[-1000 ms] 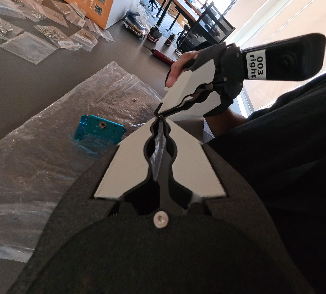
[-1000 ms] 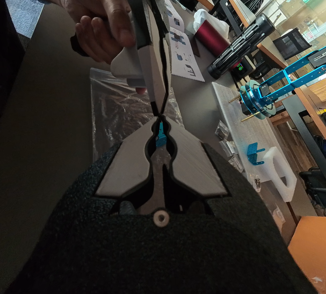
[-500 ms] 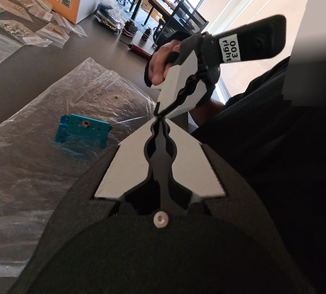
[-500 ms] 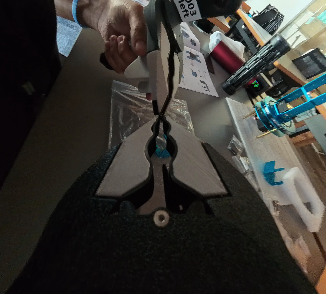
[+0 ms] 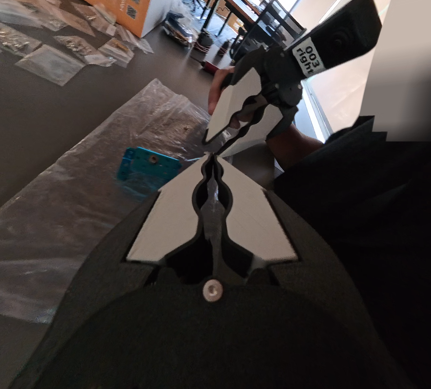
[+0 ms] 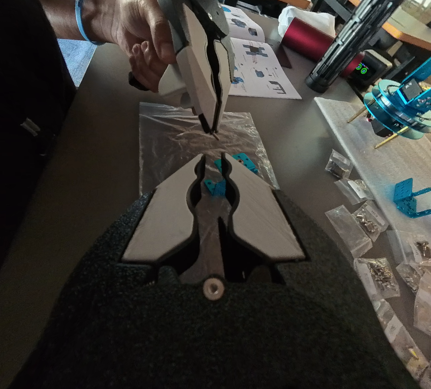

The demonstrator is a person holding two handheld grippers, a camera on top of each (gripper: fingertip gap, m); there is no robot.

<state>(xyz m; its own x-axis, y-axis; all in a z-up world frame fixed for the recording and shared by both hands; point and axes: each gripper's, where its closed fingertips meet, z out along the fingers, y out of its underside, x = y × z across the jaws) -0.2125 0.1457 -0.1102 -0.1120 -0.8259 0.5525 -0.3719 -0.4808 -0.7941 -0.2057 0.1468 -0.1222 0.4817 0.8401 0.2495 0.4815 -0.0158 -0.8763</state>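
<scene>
Now:
Right tool (image 6: 212, 156): newly spread, apart from left; empty
Left tool (image 5: 211, 156): pinching pin (image 6: 216, 137); above bag (image 6: 186, 144)

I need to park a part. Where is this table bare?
Bare: table between clear bag and the person's edge; a strip between bag and foam sheet. Crowded: small parts bags by the sheet, booklet behind the bag. Left gripper, shut on a pin, hangs over it.

Dark table (image 6: 105, 167) carries plastic bag (image 6: 168, 144), booklet (image 6: 256, 69).
</scene>
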